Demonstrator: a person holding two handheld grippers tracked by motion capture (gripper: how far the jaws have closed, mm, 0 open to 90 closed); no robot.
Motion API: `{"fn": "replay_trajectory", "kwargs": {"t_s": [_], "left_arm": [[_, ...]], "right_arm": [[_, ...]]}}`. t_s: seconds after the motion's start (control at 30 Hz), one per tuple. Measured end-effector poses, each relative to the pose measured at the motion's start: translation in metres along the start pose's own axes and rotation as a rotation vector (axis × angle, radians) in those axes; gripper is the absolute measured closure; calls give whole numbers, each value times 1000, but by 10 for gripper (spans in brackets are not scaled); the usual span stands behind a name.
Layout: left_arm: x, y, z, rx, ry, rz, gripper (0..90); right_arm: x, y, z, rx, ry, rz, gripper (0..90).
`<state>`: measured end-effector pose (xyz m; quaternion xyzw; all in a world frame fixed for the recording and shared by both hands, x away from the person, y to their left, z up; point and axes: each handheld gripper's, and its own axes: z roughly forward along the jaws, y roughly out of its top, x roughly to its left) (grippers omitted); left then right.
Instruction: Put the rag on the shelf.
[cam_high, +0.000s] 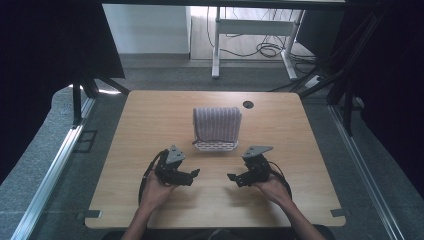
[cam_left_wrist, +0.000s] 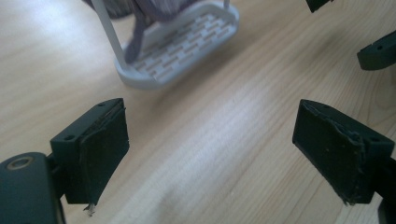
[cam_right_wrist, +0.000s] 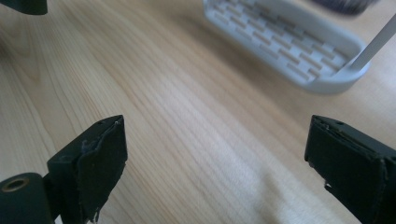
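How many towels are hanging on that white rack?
1: a grey ribbed towel draped over the white rack at the table's middle. Another beneath it could be hidden.

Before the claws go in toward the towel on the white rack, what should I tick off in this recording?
1. Left claw open, nothing held: ok, jaws wide apart in the left gripper view.
2. Right claw open, nothing held: ok.
3. Towel draped over the rack: ok, it hangs across the top.
4. Rack upright on the table: ok, its slotted base lies flat.
5. Bare wood between both claws and the rack: ok.
6. Towel hanging evenly front and back: cannot tell, the far side is hidden.
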<state>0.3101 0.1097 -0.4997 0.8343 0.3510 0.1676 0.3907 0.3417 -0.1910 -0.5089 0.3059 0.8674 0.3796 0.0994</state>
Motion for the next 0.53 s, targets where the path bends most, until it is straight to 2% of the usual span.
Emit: {"fn": "replay_trajectory", "kwargs": {"t_s": [0.13,0.23,0.33,0.43,0.53], "left_arm": [[-4,-11,10,33,-13,-14,104],[-5,-19,17,62,-4,-21,104],[-5,-25,22,82,4,-28,104],[-7,-30,28,116,31,-14,104],[-7,-32,29,117,32,-24,104]], "right_arm": [[0,-9,8,14,0,6,60],[-1,-15,14,23,1,3,60],[0,-19,20,39,-2,-8,59],[1,-23,24,45,-16,-31,28],[3,-23,26,49,-27,-54,9]]}}
